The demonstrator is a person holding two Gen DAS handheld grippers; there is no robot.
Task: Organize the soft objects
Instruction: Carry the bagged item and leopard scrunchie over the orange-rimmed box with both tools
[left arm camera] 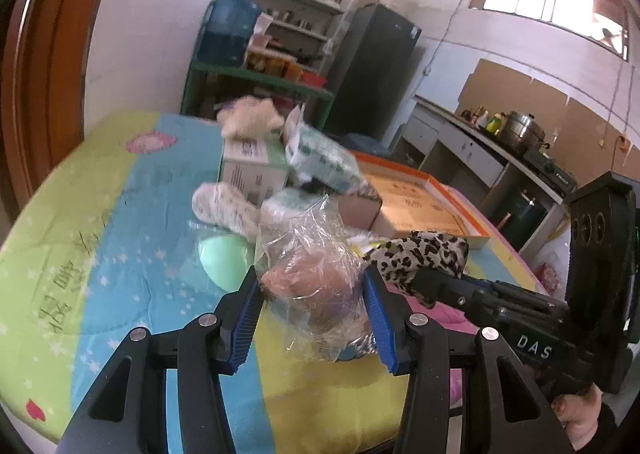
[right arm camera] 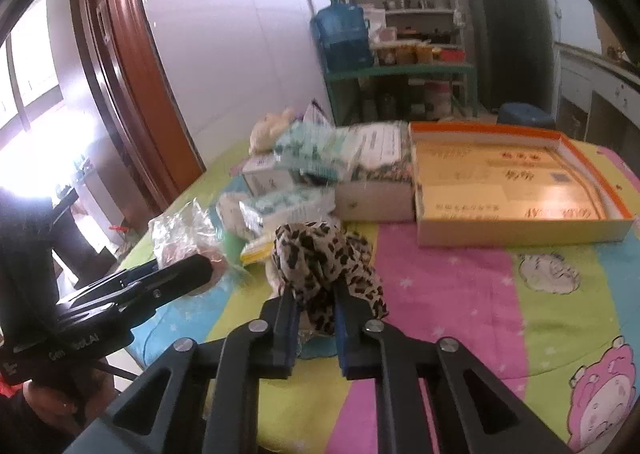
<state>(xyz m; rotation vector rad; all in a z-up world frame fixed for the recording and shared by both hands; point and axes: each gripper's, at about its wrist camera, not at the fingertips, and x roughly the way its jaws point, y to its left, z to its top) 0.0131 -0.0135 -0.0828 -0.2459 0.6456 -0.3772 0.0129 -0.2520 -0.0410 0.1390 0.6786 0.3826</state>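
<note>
Left wrist view: the left gripper [left arm camera: 312, 294] has its blue pads on either side of a crinkled clear plastic bag [left arm camera: 316, 266] with something pinkish and soft inside; the pads look pressed into the film, so I judge it grasped. The film is slippery and loose, so the pads may be pinching wrapper rather than contents, and the bag could slide out between the fingers or tear. From the right wrist view, the right gripper [right arm camera: 316, 298] is clenched on a leopard-print cloth [right arm camera: 324, 254], which bunches up above the fingertips and hangs down between them. Only a fold is caught, so a trailing end could drag on the striped quilt [right arm camera: 460, 294] or snag the yellow packet [right arm camera: 258, 248] just beyond the fingertips. The two grippers work close side by side, so their loads might tangle. Further ahead of the fingers lie wrapped tissue packs [right arm camera: 288, 205] and an open orange-rimmed box [right arm camera: 516, 181], the likely destination.
</note>
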